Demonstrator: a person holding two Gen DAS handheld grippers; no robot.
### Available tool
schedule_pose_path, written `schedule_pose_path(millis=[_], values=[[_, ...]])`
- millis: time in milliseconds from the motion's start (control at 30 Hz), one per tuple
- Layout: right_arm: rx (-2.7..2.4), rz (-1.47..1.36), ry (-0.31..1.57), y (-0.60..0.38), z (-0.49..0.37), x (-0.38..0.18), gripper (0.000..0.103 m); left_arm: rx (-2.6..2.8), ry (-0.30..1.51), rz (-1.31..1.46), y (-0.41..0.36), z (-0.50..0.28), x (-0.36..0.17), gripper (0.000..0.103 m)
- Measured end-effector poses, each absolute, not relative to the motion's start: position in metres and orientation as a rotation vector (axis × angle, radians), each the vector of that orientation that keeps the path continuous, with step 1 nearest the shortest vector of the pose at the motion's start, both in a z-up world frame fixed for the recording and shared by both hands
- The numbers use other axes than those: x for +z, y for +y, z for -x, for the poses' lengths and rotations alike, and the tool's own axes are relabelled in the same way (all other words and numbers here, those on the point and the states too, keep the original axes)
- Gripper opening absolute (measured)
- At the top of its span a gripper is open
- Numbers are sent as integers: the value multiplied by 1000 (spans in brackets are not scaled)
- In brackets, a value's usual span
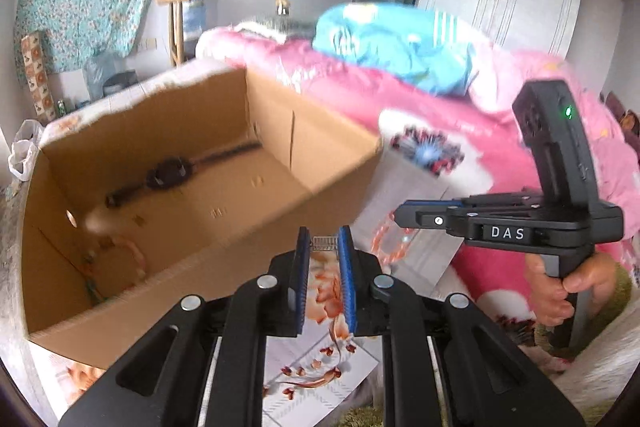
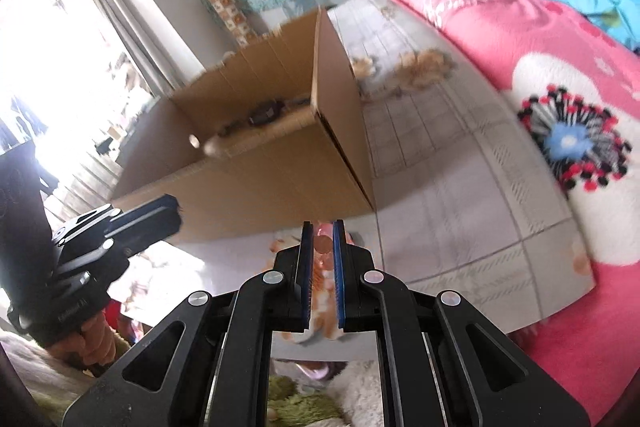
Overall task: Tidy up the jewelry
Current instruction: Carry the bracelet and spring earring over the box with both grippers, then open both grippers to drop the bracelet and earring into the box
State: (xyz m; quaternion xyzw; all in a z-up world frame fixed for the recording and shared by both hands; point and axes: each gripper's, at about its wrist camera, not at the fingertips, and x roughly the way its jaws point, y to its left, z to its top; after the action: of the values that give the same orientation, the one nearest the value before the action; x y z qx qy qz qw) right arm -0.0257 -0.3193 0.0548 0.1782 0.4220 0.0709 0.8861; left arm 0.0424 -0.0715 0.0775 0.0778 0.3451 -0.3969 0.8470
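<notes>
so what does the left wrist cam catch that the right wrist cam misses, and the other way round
Only the left wrist view shows the small silver piece pinched in the left tongs, and pale beads low in the cardboard box.

Only the right wrist view shows the bright curtained window, and the pink bead string gripped between the right tongs.

Both show the box, the dark watch in it, and the pink quilt.
</notes>
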Motion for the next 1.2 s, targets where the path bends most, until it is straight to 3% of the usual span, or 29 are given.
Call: schedule_pose_path(millis=[233,433,967,1133,1200], values=[[195,-347,762,-311,19,114,7,-831,694,-57,-37,-67,115,14],[294,-298,701,-300,-17,145,7,-833,846,-8,-28,-122,112,14],[406,-211,1075,-262,-131,83,7,-706,1462,2,-62,-242,14,14],[412,-203,1107,-262,-134,80,7,-676,1501,-12,-63,-245,7,32],[414,-204,1118,-262,-137,80,7,-677,1495,-16,-64,-243,9,34]])
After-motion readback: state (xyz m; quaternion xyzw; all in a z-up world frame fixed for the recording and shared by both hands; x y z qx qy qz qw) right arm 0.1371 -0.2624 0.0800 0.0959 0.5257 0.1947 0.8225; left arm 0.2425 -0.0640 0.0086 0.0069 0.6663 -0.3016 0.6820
